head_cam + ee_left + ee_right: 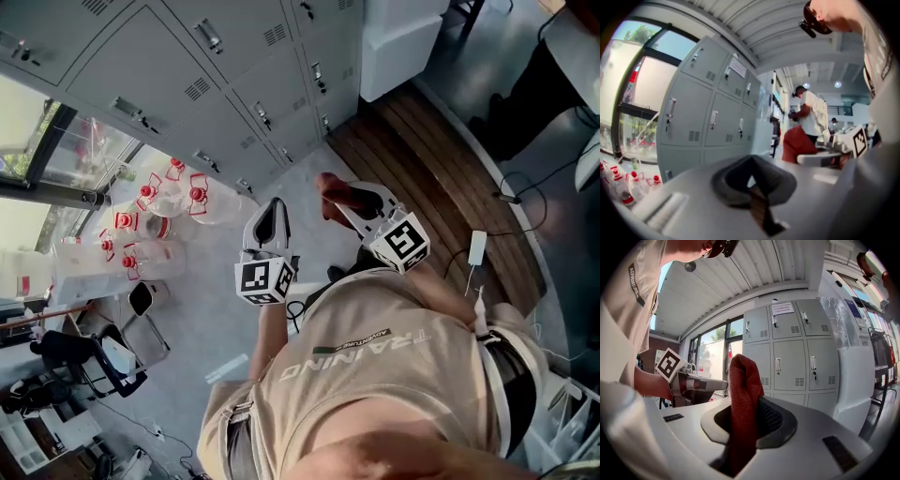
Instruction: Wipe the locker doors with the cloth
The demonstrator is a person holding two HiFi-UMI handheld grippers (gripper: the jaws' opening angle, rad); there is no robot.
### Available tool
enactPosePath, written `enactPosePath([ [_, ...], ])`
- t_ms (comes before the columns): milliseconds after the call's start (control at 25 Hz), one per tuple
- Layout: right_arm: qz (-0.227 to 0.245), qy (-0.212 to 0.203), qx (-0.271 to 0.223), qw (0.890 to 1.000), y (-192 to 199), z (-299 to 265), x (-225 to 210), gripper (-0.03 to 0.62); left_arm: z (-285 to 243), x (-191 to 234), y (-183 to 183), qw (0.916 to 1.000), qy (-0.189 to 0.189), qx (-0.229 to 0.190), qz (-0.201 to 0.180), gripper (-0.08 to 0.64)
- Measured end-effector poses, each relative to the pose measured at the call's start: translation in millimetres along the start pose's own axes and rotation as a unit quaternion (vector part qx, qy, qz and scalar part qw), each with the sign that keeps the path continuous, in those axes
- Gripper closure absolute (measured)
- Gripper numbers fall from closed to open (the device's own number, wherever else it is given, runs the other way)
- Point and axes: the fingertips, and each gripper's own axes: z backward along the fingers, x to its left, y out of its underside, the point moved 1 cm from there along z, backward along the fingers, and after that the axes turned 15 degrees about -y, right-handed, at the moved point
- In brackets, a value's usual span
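1. Red cloth (328,187) is pinched in my right gripper (341,201) in the head view, held clear of the grey locker doors (187,66). My left gripper (276,206) is just beside it. Red-capped water bottles (164,202) crowd the floor at the foot of the lockers.
2. In the left gripper view my jaws are closed together on nothing. The lockers stand ahead to the left, with a person (808,112) beyond them.
3. In the right gripper view my jaws are clamped on the cloth, which rises up and covers part of the lockers. A white cabinet (853,376) stands to their right.
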Motion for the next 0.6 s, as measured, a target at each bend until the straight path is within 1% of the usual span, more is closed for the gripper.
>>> enactPosePath([
  [80,0.003,0.005,0.008,1.0,2.9,-3.5,-4.3,0.526,-6.6,6.4,1.6,1.0,0.0,0.0,0.005,0.554],
  [240,0.012,0.01,0.017,1.0,1.2,-11.6,-30.2,0.526,-28.8,13.8,-2.0,0.9999,0.002,-0.003,0.01,0.554],
  [400,0.008,0.004,0.006,1.0,-2.7,-24.7,-55.8,0.526,-63.1,14.3,-4.6,0.9999,0.003,0.008,0.006,0.554],
  [520,0.011,0.0,0.0,1.0,-5.1,-31.5,-87.1,0.526,-96.3,12.3,-20.6,1.0,-0.002,0.002,-0.001,0.554],
  [600,0.017,-0.007,-0.013,1.0,-12.3,-38.2,-110.0,0.526,-116.1,12.4,-36.8,0.9999,-0.004,-0.007,-0.013,0.554],
])
